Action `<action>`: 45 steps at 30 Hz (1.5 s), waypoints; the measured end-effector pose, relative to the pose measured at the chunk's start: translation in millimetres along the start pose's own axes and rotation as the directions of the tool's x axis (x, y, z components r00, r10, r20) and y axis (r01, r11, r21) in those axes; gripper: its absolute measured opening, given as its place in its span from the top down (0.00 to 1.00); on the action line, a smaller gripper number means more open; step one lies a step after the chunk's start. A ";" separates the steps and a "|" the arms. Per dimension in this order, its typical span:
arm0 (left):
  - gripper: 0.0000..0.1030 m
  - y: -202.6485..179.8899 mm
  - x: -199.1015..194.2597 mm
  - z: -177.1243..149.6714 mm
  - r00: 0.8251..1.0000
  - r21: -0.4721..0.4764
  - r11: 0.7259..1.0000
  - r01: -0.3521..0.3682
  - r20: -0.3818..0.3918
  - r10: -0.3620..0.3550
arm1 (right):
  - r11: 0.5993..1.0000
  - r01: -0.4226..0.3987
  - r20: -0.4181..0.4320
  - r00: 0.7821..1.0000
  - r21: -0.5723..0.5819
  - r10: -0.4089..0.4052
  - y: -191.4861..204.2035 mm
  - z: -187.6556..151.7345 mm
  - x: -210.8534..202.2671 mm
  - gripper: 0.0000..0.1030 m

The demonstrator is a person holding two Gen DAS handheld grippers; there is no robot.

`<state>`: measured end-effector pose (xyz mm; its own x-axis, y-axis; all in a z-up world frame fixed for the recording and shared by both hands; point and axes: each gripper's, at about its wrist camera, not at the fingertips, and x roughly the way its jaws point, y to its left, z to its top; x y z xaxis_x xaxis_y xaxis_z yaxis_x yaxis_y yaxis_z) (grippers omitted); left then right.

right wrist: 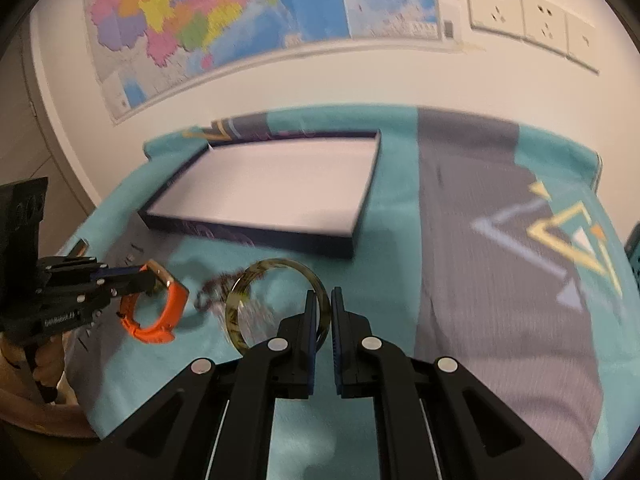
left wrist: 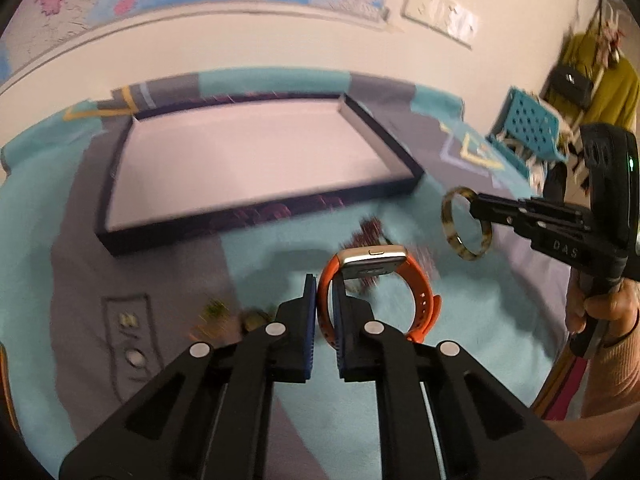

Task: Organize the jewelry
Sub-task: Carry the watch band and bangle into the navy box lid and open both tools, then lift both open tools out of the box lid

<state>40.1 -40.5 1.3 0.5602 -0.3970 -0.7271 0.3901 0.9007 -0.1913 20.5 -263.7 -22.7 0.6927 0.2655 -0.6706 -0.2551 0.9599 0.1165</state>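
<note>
My left gripper (left wrist: 325, 284) is shut on the strap of an orange watch (left wrist: 420, 288) with a gold case, held above the cloth; it also shows in the right wrist view (right wrist: 160, 312). My right gripper (right wrist: 325, 300) is shut on a tortoiseshell bangle (right wrist: 240, 304), also held up; the bangle shows in the left wrist view (left wrist: 450, 232) to the right of the watch. A shallow dark tray (left wrist: 256, 208) with a pale lining lies ahead of both grippers, seen too in the right wrist view (right wrist: 256, 230). A dark beaded piece (right wrist: 210, 292) lies on the cloth between them.
A teal and grey patterned cloth (right wrist: 480, 280) covers the table. A wall with a map (right wrist: 240, 12) and sockets (right wrist: 520, 16) stands behind the tray. A blue perforated basket (left wrist: 524, 128) sits at the far right. Small earrings (left wrist: 128, 320) lie at left.
</note>
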 end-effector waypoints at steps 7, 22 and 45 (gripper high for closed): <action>0.90 45.5 0.7 48.1 0.995 -0.083 0.993 -0.081 0.057 0.086 | 0.998 -0.008 0.039 0.999 -0.065 0.010 9.7 53.5 21.3 0.95; 0.90 118.0 81.4 125.6 0.983 -0.171 0.969 -0.181 -0.014 0.181 | 0.992 0.054 -0.084 0.994 -0.113 -0.064 9.8 148.3 147.9 0.95; 0.54 128.6 102.6 143.8 0.964 -0.162 0.950 -0.266 -0.040 0.263 | 0.996 0.010 -0.052 0.999 -0.087 -0.014 9.1 141.4 125.5 0.60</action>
<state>252.9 9.3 -3.0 0.6135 -0.1390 -0.7774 0.1032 0.9901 -0.0956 200.5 -208.9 -2.3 0.6603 0.2468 -0.7093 -0.3065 0.9508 0.0455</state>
